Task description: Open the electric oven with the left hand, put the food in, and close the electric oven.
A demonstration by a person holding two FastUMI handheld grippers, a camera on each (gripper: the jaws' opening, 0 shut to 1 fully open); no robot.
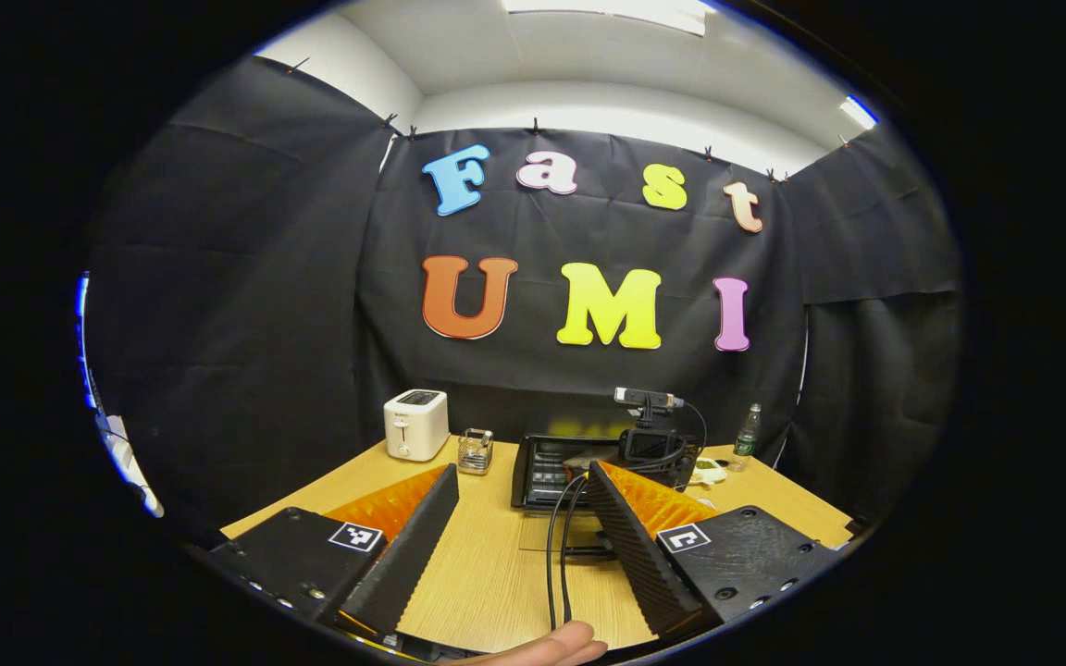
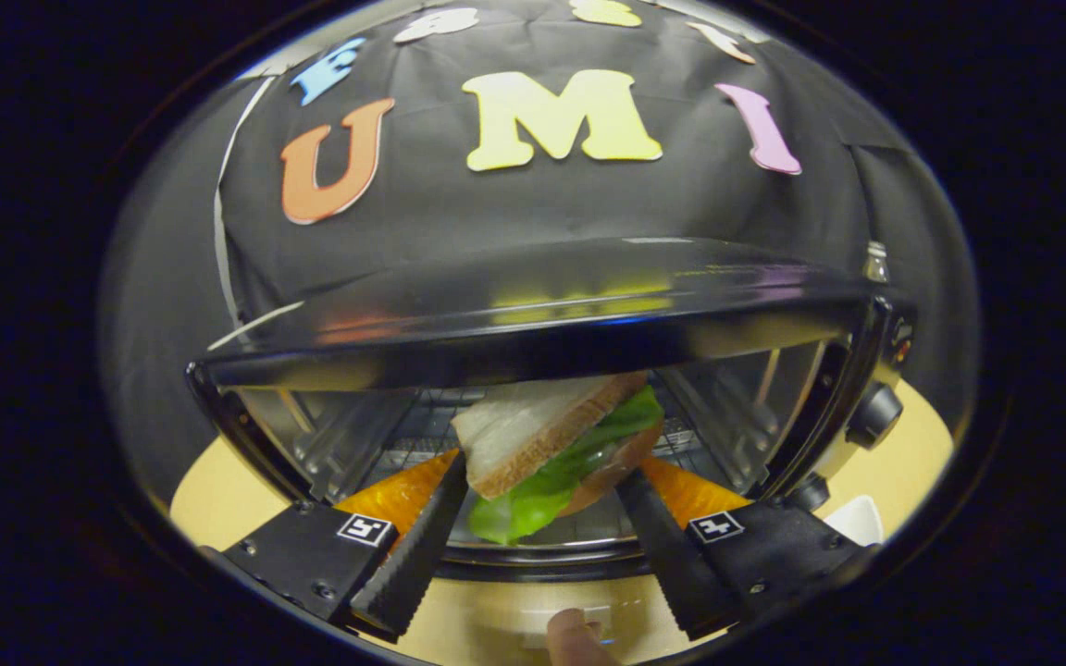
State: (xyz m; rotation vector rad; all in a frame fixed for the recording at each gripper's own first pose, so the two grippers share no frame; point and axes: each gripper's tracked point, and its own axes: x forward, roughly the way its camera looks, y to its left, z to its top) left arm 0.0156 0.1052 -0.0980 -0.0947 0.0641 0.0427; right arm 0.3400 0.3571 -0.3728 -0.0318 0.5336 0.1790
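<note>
Left gripper (image 1: 519,499): fingers spread wide, holding nothing, hovering over the near part of the table (image 1: 496,573) and pointing toward the far wall.
Right gripper (image 2: 542,504): fingers narrowed onto a sandwich (image 2: 556,444), one on each side, at the oven's open mouth.
Sandwich: bread slices with green lettuce hanging out, tilted, held above the oven's wire rack (image 2: 422,435).
Oven (image 1: 556,462): black, at the far middle of the table in the left gripper view; in the right gripper view it is close, interior exposed, knobs (image 2: 871,416) down its right side.
Door: I cannot tell its exact position.
Toaster (image 1: 415,424): white, far left on the table.
Glass cup (image 1: 476,450): between toaster and oven.
Camera (image 1: 649,435): on a small stand just right of the oven, cables (image 1: 556,555) running toward the near edge.
Bottle (image 1: 747,435): far right, near the wall.
Fingertip (image 1: 551,643): at the near edge.
</note>
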